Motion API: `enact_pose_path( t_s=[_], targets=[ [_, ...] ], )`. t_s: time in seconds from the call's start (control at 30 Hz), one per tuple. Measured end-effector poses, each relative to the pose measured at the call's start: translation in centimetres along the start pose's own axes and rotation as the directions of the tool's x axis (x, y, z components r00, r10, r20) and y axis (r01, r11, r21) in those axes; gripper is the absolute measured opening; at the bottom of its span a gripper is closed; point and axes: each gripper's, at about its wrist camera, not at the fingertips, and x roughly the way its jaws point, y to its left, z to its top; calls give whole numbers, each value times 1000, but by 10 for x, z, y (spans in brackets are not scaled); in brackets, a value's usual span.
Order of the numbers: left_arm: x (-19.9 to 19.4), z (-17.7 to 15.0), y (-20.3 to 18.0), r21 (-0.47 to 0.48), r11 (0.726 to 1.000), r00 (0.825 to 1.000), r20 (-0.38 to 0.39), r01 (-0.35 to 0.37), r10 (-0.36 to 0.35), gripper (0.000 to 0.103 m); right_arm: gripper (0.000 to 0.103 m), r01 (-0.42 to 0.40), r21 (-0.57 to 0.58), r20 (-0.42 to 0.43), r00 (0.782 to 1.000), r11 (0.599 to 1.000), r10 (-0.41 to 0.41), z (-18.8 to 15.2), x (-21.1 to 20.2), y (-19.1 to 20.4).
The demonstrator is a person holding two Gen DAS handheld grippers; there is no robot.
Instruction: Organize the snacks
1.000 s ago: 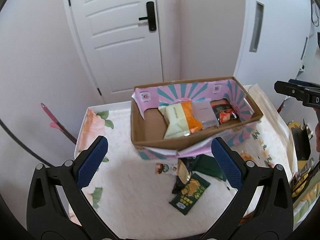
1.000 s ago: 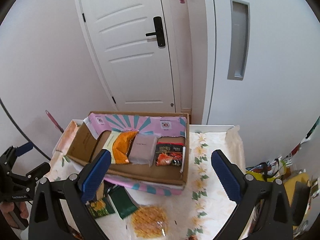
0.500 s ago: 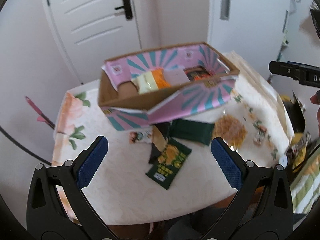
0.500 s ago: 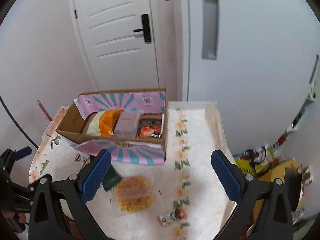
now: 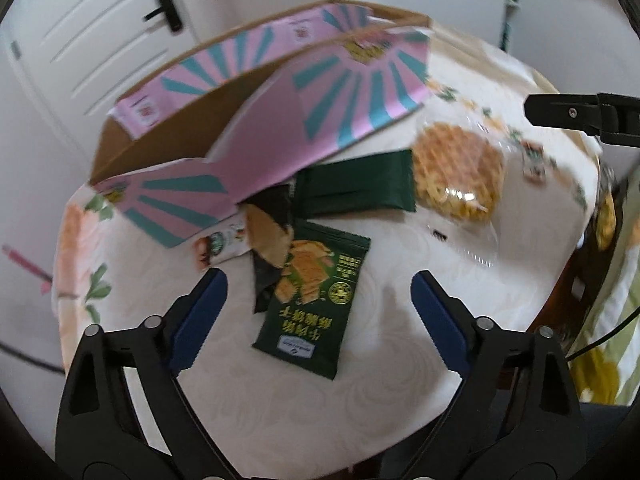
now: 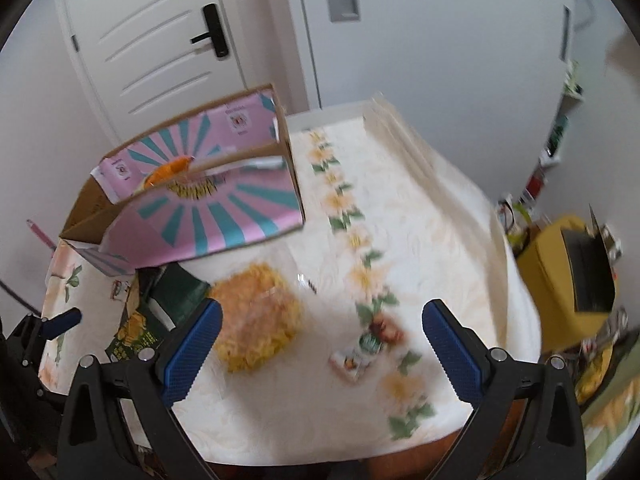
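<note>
A pink and teal cardboard box (image 5: pixel 304 92) (image 6: pixel 224 204) stands at the back of the table, with an orange packet (image 6: pixel 170 168) showing inside. In front of it lie a green chip packet (image 5: pixel 316 304), a dark green packet (image 5: pixel 356 190), a black and tan packet (image 5: pixel 268 240), a small white packet (image 5: pixel 218 244) and a clear bag of yellow snack (image 5: pixel 456 176) (image 6: pixel 256 320). Another small packet (image 6: pixel 366 350) lies to the right. My left gripper (image 5: pixel 318 320) is open just above the green chip packet. My right gripper (image 6: pixel 322 340) is open between the yellow bag and the small packet.
The table has a floral cloth (image 6: pixel 420 216) and its front edge is close below both grippers. A yellow box (image 6: pixel 568 272) and clutter stand on the floor to the right. A white door (image 6: pixel 152 48) is behind the box.
Both grippers have come down and forward toward the table. The box interior has dropped out of sight; the loose packets now fill the view. Both stay open.
</note>
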Motion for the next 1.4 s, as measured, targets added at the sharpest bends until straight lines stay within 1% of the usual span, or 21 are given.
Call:
enact_pose_path(
  t_s=[0.1,0.13,0.27,0.37,0.47,0.6,0.67,0.7,0.8,0.9,1.0,1.07,1.1,1.13,1.2,1.4],
  targets=[
    [7,-1,-2,44,999,1000,3,15,-16,89,100,18,30,-2,1000,999,-18,-13,4,2],
    [10,-1,-2,60,998,1000,4,24,-24,86,100,26,41,-3,1000,999,-26,-17,6,2],
    [20,-2,-1,84,996,999,-9,35,-34,80,100,54,77,1,999,996,-54,-27,9,4],
    [27,-4,0,86,995,999,-26,45,-43,78,100,94,112,-15,996,989,-93,-32,15,2],
    [28,-6,1,93,994,998,-16,59,-58,78,100,125,161,-19,992,979,-124,-38,16,-3],
    [28,-6,2,108,992,997,-9,71,-71,77,99,172,196,-18,985,965,-172,-42,15,-9],
    [28,-7,2,110,989,995,-11,96,-95,70,97,195,210,-22,981,958,-195,-44,15,-12],
    [28,-7,2,111,988,994,-11,107,-106,69,97,204,218,-24,979,955,-203,-44,15,-13],
    [29,-7,4,108,986,992,-16,123,-122,67,97,215,225,-18,976,950,-216,-45,14,-14],
    [32,-6,10,72,984,987,-36,161,-159,67,97,225,219,-17,974,949,-227,-44,15,-12],
    [31,-7,8,88,984,987,-31,158,-156,65,97,229,224,-19,973,947,-231,-44,18,-11],
    [30,-7,7,96,980,985,-30,174,-172,56,97,232,227,-18,972,946,-234,-43,20,-11],
    [29,-7,6,104,978,983,-30,181,-179,46,97,233,227,-17,972,946,-235,-43,21,-10],
    [28,-7,4,110,975,981,-35,193,-190,42,97,235,226,-16,971,945,-237,-42,22,-10],
    [27,-7,2,120,976,983,-33,181,-178,42,97,238,225,-12,970,945,-241,-42,22,-9],
    [26,-7,2,94,975,979,-42,203,-200,42,97,247,222,-13,968,943,-250,-41,23,-9]
  ],
)
